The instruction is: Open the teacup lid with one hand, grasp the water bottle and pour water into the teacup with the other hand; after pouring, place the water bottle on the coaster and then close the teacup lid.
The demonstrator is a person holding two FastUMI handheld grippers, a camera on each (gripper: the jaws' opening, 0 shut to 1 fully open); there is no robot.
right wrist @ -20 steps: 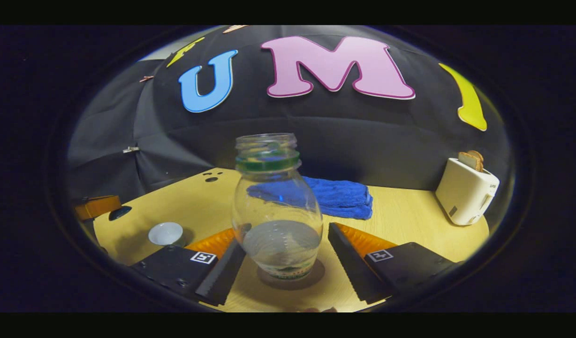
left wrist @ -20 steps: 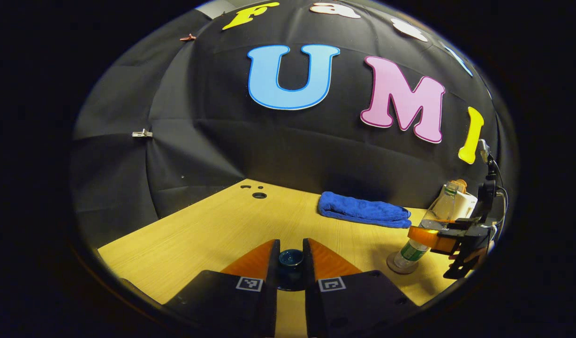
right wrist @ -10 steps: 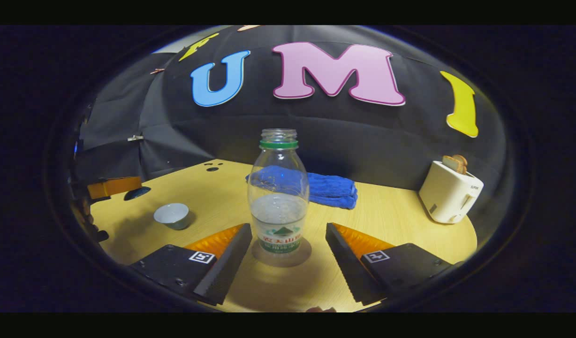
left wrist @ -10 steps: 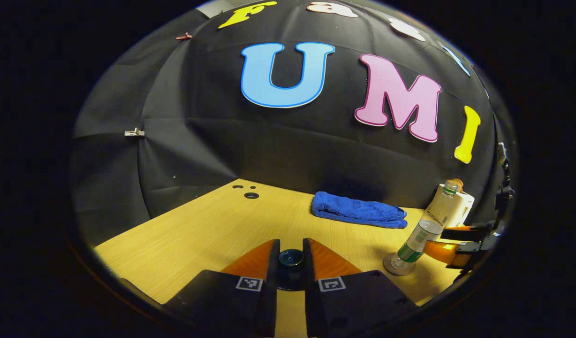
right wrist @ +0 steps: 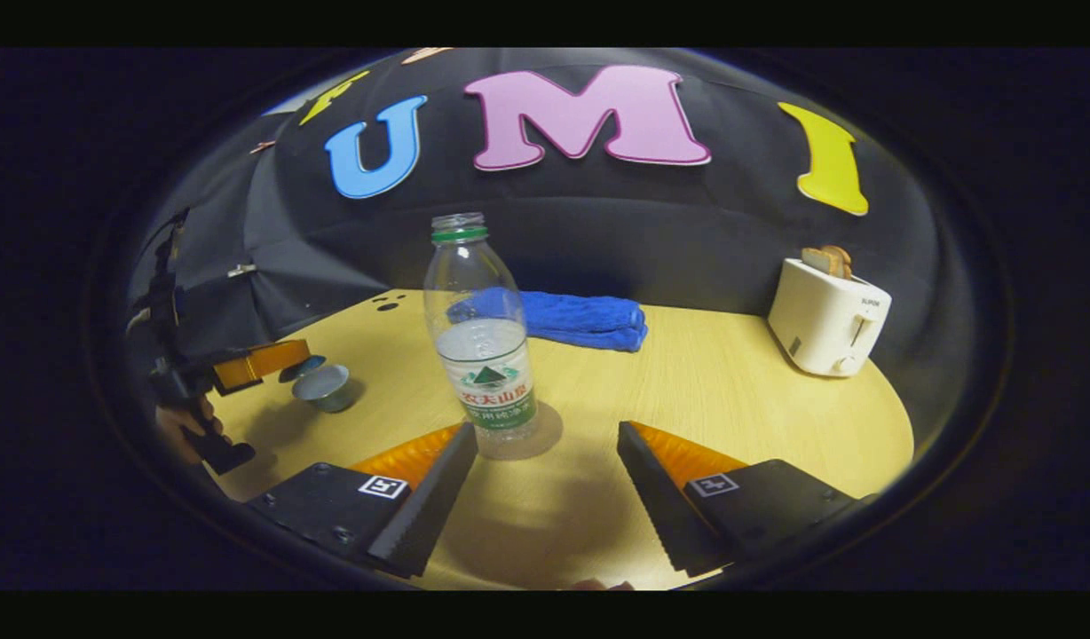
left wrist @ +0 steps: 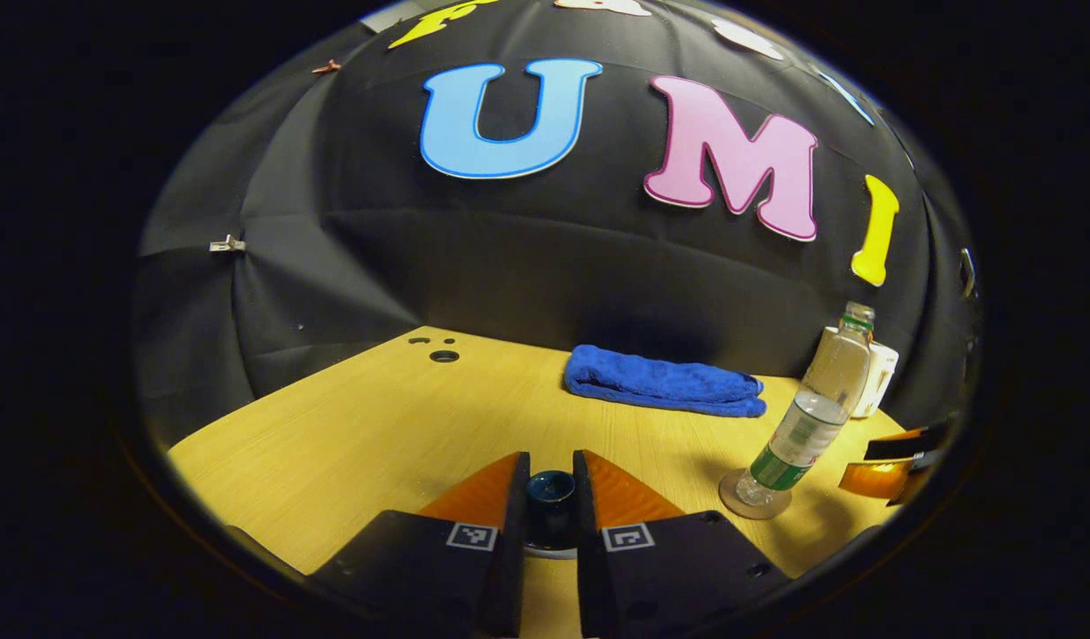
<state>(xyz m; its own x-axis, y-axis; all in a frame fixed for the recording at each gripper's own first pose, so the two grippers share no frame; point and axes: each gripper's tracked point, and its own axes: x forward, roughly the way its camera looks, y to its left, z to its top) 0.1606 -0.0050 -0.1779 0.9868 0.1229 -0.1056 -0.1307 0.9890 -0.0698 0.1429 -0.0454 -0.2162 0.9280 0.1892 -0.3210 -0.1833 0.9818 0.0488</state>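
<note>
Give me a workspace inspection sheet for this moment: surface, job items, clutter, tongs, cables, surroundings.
Surface: wooden table, pale, with small holes near its far left corner.
Job's things: water bottle upright on a round coaster, uncapped, partly full. Teacup open, on the table. Teacup lid held off the cup by its knob.
Clutter: folded blue towel at the back; white toaster with bread in its slot.
Grippers: left tongs shut on the teacup lid. Right tongs open, apart from the bottle.
Cables: nothing seen.
Surroundings: black cloth wall, held by clips at the left.
</note>
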